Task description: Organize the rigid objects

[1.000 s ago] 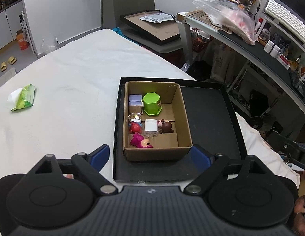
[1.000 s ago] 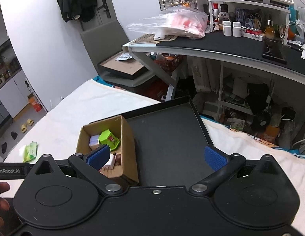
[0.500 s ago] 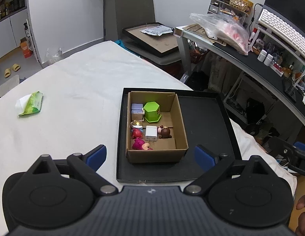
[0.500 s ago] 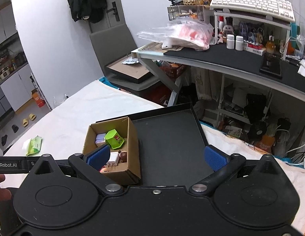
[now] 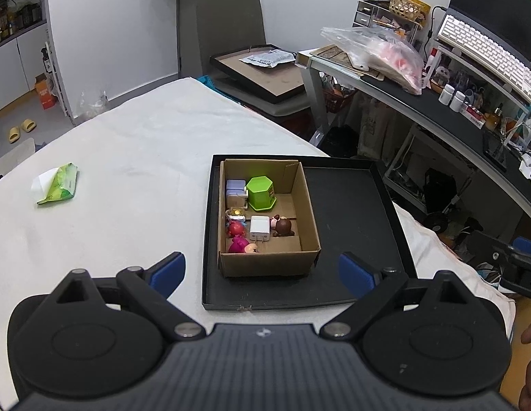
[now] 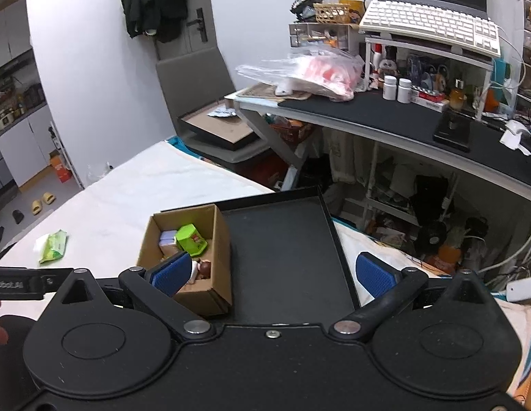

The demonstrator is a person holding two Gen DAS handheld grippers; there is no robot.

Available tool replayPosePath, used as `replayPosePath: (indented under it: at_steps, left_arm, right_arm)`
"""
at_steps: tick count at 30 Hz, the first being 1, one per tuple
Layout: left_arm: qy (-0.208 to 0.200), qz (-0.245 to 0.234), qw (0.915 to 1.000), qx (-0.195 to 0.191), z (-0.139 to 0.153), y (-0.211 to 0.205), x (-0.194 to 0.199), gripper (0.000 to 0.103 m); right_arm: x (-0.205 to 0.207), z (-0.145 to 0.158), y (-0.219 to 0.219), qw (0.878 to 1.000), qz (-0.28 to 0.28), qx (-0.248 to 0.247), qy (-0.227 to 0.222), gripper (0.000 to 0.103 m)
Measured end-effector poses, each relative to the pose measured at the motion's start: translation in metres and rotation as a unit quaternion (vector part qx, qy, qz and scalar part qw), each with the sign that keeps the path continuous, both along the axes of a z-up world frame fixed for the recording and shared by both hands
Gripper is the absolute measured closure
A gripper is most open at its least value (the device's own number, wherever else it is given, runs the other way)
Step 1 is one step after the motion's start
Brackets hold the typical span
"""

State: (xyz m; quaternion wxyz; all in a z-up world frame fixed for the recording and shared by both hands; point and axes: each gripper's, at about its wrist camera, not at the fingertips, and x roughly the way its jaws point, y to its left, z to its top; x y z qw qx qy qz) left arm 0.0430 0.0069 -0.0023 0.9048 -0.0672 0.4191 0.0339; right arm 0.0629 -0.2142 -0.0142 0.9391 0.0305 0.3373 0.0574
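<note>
A brown cardboard box (image 5: 310, 219) (image 6: 219, 236) stands in the left half of a shallow black tray (image 5: 354, 212) (image 6: 286, 250) on a white-covered table. Inside lie a green hexagonal container (image 5: 261, 192) (image 6: 191, 238), a lilac block (image 5: 235, 186), a white charger (image 5: 259, 227), a brown figure (image 5: 283, 226), a red toy (image 5: 235, 228) and a pink toy (image 5: 241, 245). My left gripper (image 5: 262, 270) hangs open above the tray's near edge, holding nothing. My right gripper (image 6: 272, 272) is open too, raised over the tray's near side, empty.
A green wipes packet (image 5: 58, 183) (image 6: 53, 246) lies on the white table at the left. Beyond the tray stand a grey chair with a framed board (image 5: 262, 72) and a cluttered desk (image 6: 402, 116) with a plastic bag, bottles and a keyboard. A hand shows at the right edge.
Both grippers have pulled back and risen from the tray, so the box and tray look smaller and more of the room shows. Both stay open and empty.
</note>
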Motion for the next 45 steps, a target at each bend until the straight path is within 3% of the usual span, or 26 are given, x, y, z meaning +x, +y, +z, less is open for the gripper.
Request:
replayPosePath:
  at_steps: [45]
  left_arm:
    - [0.016, -0.008, 0.9998, 0.011, -0.015, -0.005, -0.004, 0.008]
  right_arm:
    - [0.001, -0.014, 0.020, 0.999, 0.026, -0.023, 0.031, 0.000]
